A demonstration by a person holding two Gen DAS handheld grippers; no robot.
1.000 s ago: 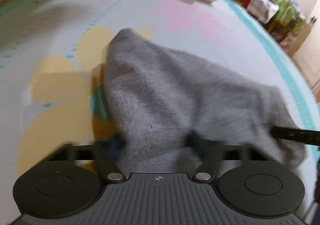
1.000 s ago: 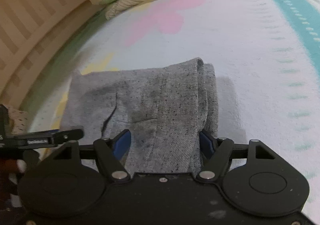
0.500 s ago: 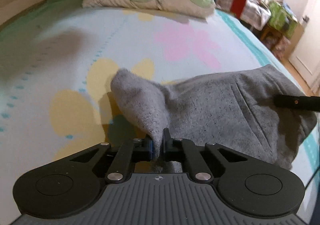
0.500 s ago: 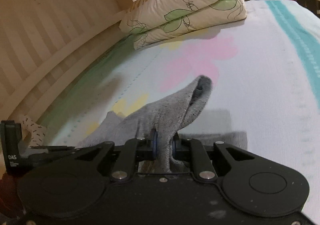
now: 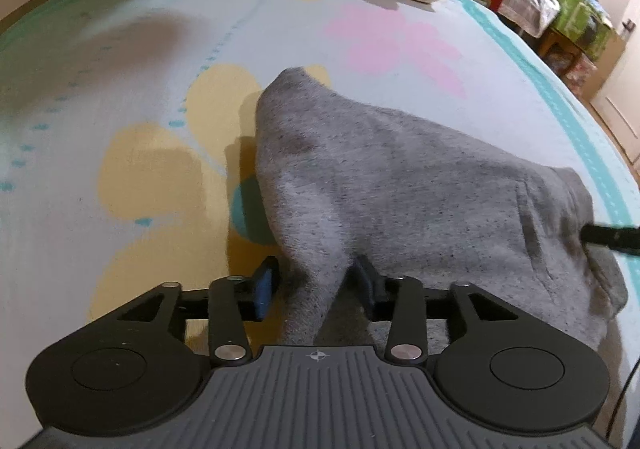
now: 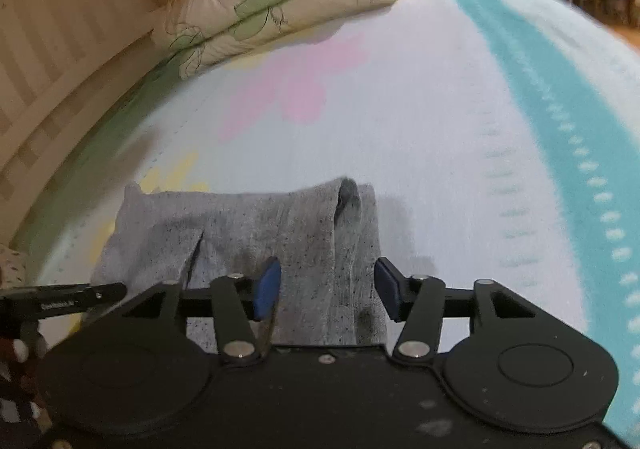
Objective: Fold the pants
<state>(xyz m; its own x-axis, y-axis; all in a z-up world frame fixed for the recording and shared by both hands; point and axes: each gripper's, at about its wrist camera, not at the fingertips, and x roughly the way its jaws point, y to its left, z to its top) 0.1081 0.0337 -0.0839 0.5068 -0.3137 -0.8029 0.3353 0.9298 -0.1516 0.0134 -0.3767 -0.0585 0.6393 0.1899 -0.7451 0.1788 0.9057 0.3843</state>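
The grey pants [image 5: 400,185] lay folded on the bed [image 5: 120,89], over the yellow flower print of its sheet and short of the pink one. The left tongs [image 5: 316,289] were opening: their blue pads stood apart, and a raised ridge of the grey cloth ran up between them, with a gap showing at the left pad. The right tongs [image 6: 326,291] were opening too, wider, their pads clear of the cloth, with the folded edge of the pants [image 6: 280,241] lying flat below and between them. In the left wrist view a dark bar of the other tool reached in over the pants' right end. Two stacked pillows [image 6: 280,5] lay at the far end of the bed beside a slatted headboard [image 6: 48,49].
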